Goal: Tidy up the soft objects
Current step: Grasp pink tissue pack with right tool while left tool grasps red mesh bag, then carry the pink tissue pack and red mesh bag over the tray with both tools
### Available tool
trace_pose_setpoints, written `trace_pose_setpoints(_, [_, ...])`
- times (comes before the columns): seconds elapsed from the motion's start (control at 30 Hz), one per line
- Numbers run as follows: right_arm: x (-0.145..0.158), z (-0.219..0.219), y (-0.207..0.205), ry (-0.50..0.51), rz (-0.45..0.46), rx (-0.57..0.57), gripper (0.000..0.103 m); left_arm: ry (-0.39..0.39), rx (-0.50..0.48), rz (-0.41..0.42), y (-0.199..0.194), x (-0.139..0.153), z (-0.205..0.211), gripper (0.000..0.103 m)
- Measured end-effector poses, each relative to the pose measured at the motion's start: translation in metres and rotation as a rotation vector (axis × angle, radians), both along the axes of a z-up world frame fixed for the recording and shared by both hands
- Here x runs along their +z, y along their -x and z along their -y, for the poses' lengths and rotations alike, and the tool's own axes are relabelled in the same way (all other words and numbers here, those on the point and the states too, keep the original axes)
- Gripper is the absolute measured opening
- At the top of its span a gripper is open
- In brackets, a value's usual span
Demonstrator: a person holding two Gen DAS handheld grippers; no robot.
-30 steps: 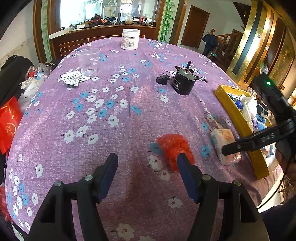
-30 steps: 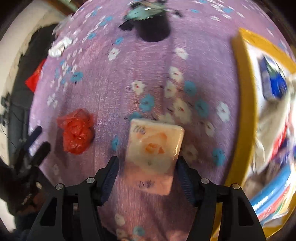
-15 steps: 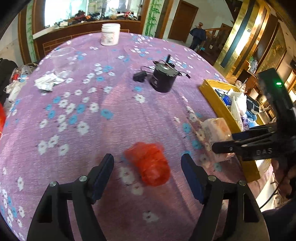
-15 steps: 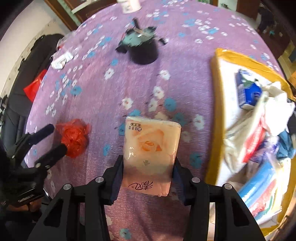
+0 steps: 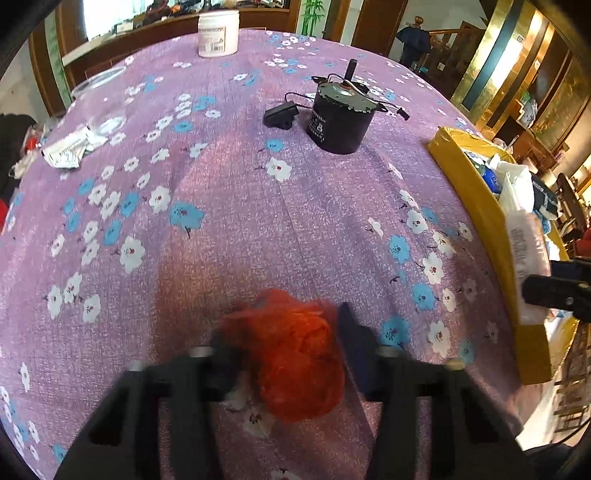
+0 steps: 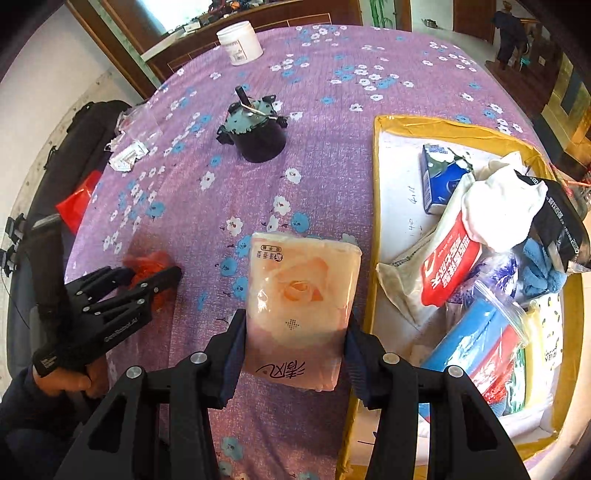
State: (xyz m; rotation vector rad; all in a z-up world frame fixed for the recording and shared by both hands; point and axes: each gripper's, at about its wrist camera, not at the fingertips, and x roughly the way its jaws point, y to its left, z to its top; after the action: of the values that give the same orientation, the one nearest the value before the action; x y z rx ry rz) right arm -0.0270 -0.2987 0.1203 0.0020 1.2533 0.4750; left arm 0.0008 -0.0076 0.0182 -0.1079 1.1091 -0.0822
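Two grippers are at work over a round table covered in a purple flowered cloth point(image 5: 258, 221). The left gripper point(image 5: 284, 343) points down at a crumpled red plastic bag point(image 5: 295, 362) lying on the cloth; its jaws are closing, with the bag between them and the fingers at or against its sides. The right gripper point(image 6: 295, 350) is clamped on a pink tissue pack point(image 6: 301, 306) printed with a rose, holding it upright above the cloth, just beside the near left edge of a yellow box point(image 6: 375, 184). That box sits at the right side of the table and holds other soft things: a blue tissue pack point(image 6: 439, 177), a white cloth point(image 6: 506, 206), a red and white wipes pack point(image 6: 450, 266) and more bags. Further back on the cloth stand a black motor point(image 5: 338, 118) with wires and a white jar point(image 5: 218, 33).
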Motion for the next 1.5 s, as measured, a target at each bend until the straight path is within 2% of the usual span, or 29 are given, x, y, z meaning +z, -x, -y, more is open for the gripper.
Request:
trace_pose_setpoints(0.5, [0.009,0.003,0.001,-0.082,0.017,0.047,0.053,-0.079,0.007,0.102,0.024,0.039,0.019,0.033])
trace_pose_setpoints(0.87, [0.024,0.027,-0.004,-0.127,0.04,0.057,0.053,-0.106,0.028,0.142,0.028,0.061,0.042,0.033])
trace_pose_setpoints(1.3, [0.041,0.065,-0.011,-0.17,0.08,0.034,0.053,-0.052,0.076,0.173,0.03,0.086,0.053,0.033])
trace_pose_setpoints(1.5, [0.044,0.089,-0.013,-0.191,0.088,-0.004,0.053,-0.04,0.051,0.19,0.027,0.097,0.07,0.033])
